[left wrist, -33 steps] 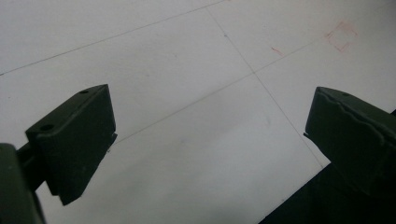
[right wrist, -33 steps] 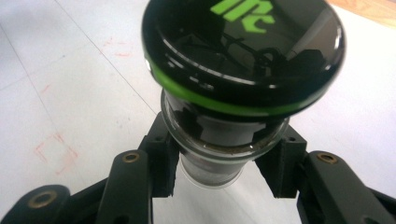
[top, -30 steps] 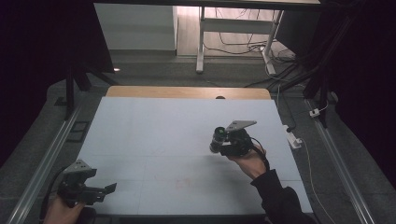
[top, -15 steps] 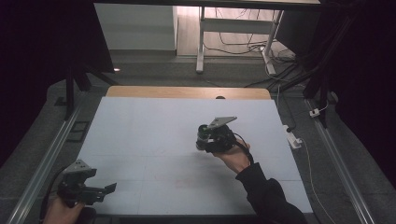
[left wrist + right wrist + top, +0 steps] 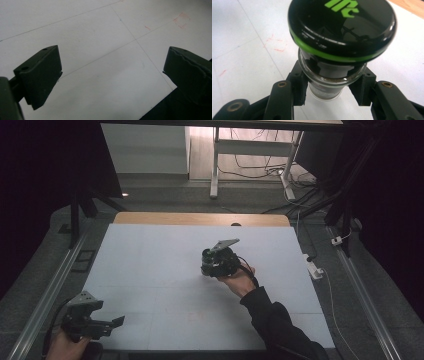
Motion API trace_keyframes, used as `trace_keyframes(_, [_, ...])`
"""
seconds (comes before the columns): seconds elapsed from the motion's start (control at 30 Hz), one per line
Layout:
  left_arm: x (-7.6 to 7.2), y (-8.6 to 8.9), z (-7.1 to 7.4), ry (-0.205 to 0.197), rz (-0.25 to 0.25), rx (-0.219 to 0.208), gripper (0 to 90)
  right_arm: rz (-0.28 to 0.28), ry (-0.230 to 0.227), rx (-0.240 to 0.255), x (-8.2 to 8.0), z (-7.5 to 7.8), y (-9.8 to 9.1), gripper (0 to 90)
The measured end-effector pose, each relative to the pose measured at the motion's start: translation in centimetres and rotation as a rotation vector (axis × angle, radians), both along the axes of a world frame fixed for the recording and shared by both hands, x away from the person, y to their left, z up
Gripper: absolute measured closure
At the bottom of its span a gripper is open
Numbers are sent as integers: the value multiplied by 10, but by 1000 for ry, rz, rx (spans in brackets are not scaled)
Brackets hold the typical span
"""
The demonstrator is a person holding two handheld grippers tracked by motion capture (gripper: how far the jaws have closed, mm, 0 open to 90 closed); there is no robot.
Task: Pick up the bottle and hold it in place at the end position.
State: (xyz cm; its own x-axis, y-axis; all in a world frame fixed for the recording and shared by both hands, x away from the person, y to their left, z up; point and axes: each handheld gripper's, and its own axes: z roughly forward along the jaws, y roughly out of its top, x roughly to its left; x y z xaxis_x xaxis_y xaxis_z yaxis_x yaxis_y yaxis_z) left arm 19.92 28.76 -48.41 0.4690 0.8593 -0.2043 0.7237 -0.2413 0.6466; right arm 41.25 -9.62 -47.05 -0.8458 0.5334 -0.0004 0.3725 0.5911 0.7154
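Near mid-table, R gripper (image 5: 212, 265) is clamped on a glass jar (image 5: 329, 85) w/ a black lid (image 5: 342, 27) ringed in green. Pads (image 5: 299, 86) press both sides of the clear glass just under the lid; the lid end points away from the hand, so the jar's long axis runs roughly along the gripper's own line, out past the jaws. Jar looks carried clear of the white table (image 5: 150, 255), though from above I can't tell for sure if its base touches. Faint red marks (image 5: 275, 45) sit on the table surface beside the jar, in R gripper view. R hand is far nearer the jar, prob. the one to set it down. L gripper (image 5: 97, 325) hangs at the near-left table edge, well apart from the jar, jaws wide apart w/ nothing between, only bare table past them.
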Motion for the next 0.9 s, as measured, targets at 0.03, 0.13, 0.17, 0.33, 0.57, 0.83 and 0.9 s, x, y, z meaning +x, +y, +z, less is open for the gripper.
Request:
trace_keyframes(0.03, [0, 0, 0, 0, 0, 0, 29, -2, 3, -6, 1, -1, 2, 529])
trace_keyframes(0.13, [0, 0, 0, 0, 2, 2, 29, -1, 0, -20, 5, -6, 6, 529])
trace_keyframes(0.17, [0, 0, 0, 0, 1, 4, 29, -2, 3, -22, 6, -8, 8, 530])
trace_keyframes(0.33, [0, 0, 0, -1, 2, 7, 29, 0, 3, -36, 10, -15, 14, 529])
trace_keyframes(0.57, [0, 0, 0, 0, 5, 8, 29, 7, 5, -48, 11, -24, 19, 529])
trace_keyframes(0.83, [0, 0, 0, -2, 3, 8, 28, -4, 11, -54, 13, -29, 17, 529])
trace_keyframes(0.9, [0, -1, 0, -1, 3, 8, 28, -4, 8, -55, 13, -29, 17, 529])
